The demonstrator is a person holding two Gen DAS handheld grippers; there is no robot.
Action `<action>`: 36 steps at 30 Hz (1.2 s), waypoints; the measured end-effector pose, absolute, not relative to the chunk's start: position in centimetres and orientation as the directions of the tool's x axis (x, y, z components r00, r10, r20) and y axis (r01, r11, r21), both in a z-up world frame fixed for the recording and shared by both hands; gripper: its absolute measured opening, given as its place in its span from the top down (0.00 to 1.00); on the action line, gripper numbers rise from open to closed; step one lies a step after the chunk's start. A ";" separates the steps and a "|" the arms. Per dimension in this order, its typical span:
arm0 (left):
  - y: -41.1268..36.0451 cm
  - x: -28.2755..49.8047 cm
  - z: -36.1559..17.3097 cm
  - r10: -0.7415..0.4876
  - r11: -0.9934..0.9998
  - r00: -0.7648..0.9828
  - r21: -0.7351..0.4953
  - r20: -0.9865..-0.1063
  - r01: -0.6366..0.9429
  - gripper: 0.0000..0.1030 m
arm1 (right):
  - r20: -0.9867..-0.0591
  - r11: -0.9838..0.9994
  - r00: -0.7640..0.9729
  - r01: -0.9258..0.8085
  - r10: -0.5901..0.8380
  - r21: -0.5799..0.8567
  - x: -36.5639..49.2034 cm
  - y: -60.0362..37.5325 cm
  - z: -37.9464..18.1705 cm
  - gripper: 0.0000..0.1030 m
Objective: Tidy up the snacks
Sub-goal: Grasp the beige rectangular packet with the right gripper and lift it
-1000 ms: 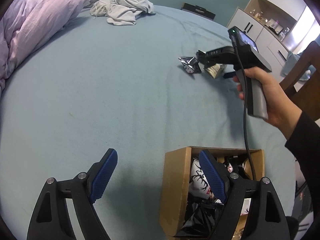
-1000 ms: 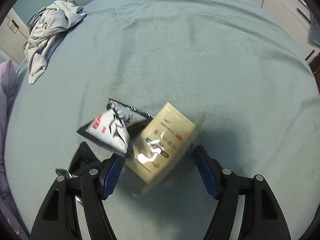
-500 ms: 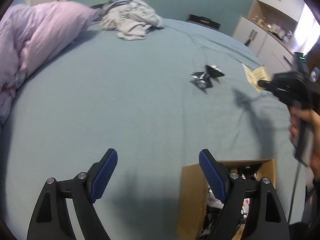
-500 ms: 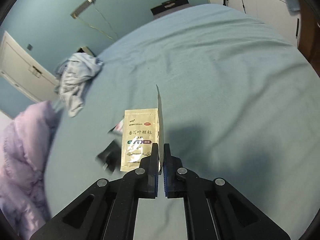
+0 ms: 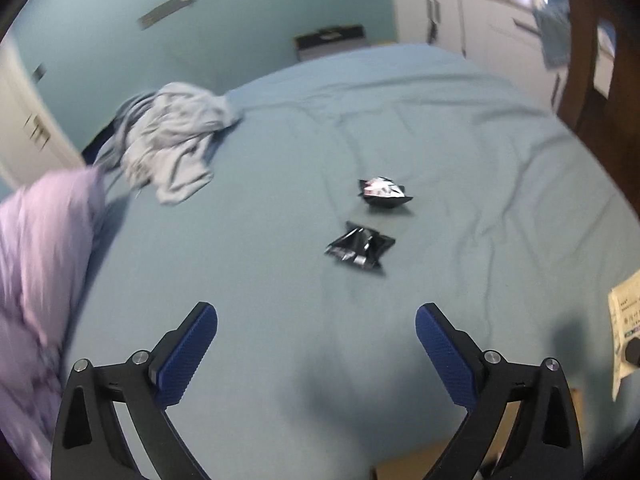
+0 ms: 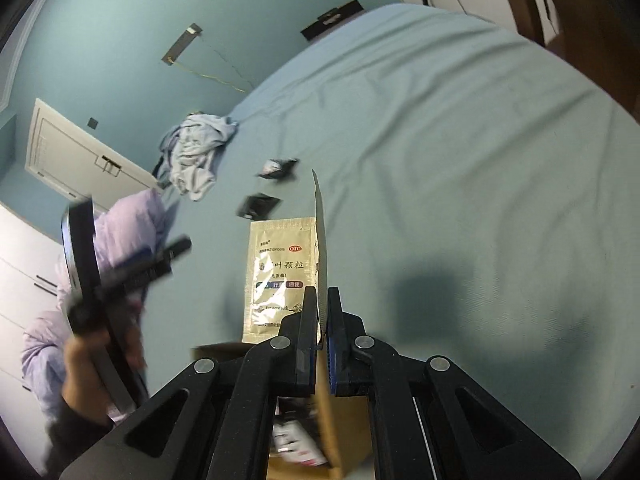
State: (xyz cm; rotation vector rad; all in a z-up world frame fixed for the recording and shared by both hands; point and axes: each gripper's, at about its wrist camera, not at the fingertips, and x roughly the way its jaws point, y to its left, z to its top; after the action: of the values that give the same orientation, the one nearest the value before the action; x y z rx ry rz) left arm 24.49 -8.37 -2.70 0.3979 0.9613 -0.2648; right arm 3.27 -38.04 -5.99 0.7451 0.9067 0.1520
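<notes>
My right gripper [image 6: 319, 312] is shut on a beige sachet strip [image 6: 280, 272] and holds it above the open cardboard box [image 6: 336, 440]. The sachet also shows at the right edge of the left wrist view [image 5: 626, 320]. My left gripper [image 5: 316, 340] is open and empty above the blue bed, and also shows in the right wrist view [image 6: 176, 250]. Two black snack packets lie on the bed ahead of it: a near one [image 5: 360, 247] and a farther one with a white face [image 5: 383, 193]. They also show in the right wrist view [image 6: 259, 206] [image 6: 277, 168].
A grey garment pile [image 5: 172, 144] lies at the bed's far left. A purple duvet [image 5: 36, 260] is on the left. White cabinets [image 5: 472, 28] and a wooden chair [image 5: 592, 60] stand to the right. The box holds several packets [image 6: 296, 440].
My right gripper shut on the beige sachet, lifted it off the bed and carried it back over the box. My left gripper swung right, bringing the two black packets ahead of it.
</notes>
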 end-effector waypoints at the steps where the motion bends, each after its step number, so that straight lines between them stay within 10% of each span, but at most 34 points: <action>1: -9.2 25.3 -3.3 -0.049 0.882 0.539 0.216 -0.841 0.418 0.02 | -0.664 0.734 0.618 0.197 0.421 0.650 4.0 -38.4 -6.4 0.98; 17: -14.7 33.5 -13.6 -0.020 0.801 0.419 0.236 -0.908 0.550 0.03 | -0.636 0.671 0.595 0.206 0.492 0.712 7.8 -39.4 -9.2 0.98; 22: -13.3 33.9 -12.7 -0.144 0.863 0.315 0.037 -0.938 0.503 0.56 | -0.634 0.663 0.601 0.219 0.487 0.716 6.8 -39.7 -9.7 0.98; 36: -6.1 21.2 -4.9 -0.134 0.903 0.407 0.058 -0.904 0.426 0.59 | -0.646 0.696 0.652 0.244 0.398 0.675 3.6 -38.4 -8.3 0.98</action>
State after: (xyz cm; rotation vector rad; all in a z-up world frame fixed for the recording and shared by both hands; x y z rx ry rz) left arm 21.23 -6.05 -4.86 0.2999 1.0996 -0.3601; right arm 3.65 -38.36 -8.27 0.8233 0.8824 0.1001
